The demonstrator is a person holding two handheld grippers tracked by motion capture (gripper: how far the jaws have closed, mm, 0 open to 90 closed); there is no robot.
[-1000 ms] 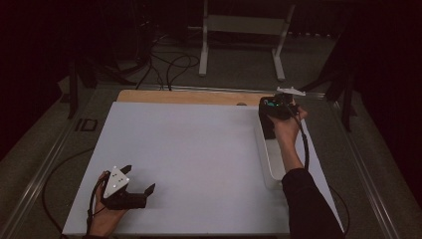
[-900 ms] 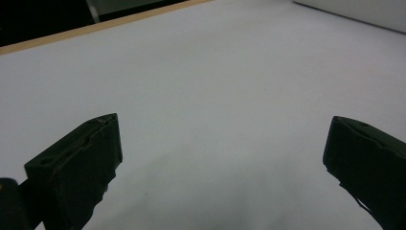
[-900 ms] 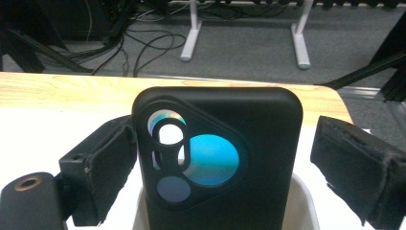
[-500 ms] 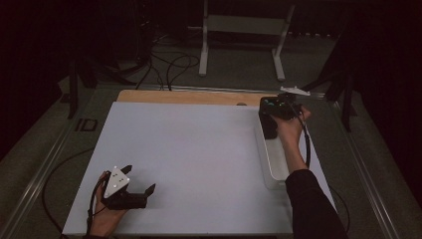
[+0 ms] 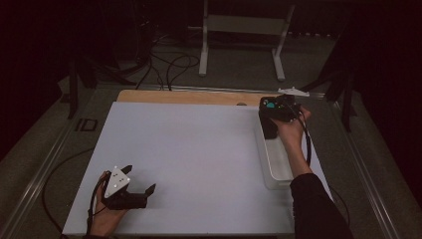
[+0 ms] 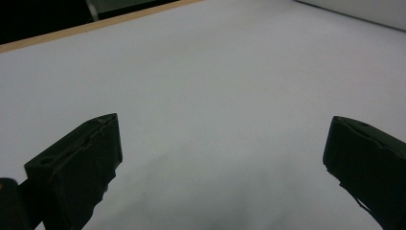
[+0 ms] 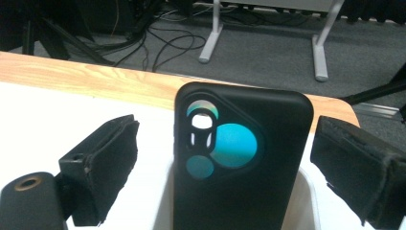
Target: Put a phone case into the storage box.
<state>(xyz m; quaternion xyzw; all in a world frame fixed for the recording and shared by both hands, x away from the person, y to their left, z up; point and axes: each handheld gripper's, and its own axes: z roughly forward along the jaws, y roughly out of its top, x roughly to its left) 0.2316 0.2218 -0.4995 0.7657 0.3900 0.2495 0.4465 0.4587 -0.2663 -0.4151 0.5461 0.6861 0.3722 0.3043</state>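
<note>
phone case [image 7: 242, 163] stands upright in the white tray [image 5: 276, 164] at the table's [image 5: 199, 149] right edge, between the right gripper's [image 7: 225, 167] wide jaws, untouched. left gripper [image 5: 137, 184] rests wide open near the front left corner.

one black phone case [image 7: 242, 158], one white tray [image 5: 276, 167], two grippers: left gripper [image 5: 138, 180], right gripper [image 5: 268, 119]

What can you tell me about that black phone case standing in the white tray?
The phone case is matte black, rubbery-looking, with rounded corners and a camera cutout showing teal through its holes. It stands upright at the far end of the white tray, between the open jaws of the right claw, which do not touch it. Its lower end is out of sight.
</note>
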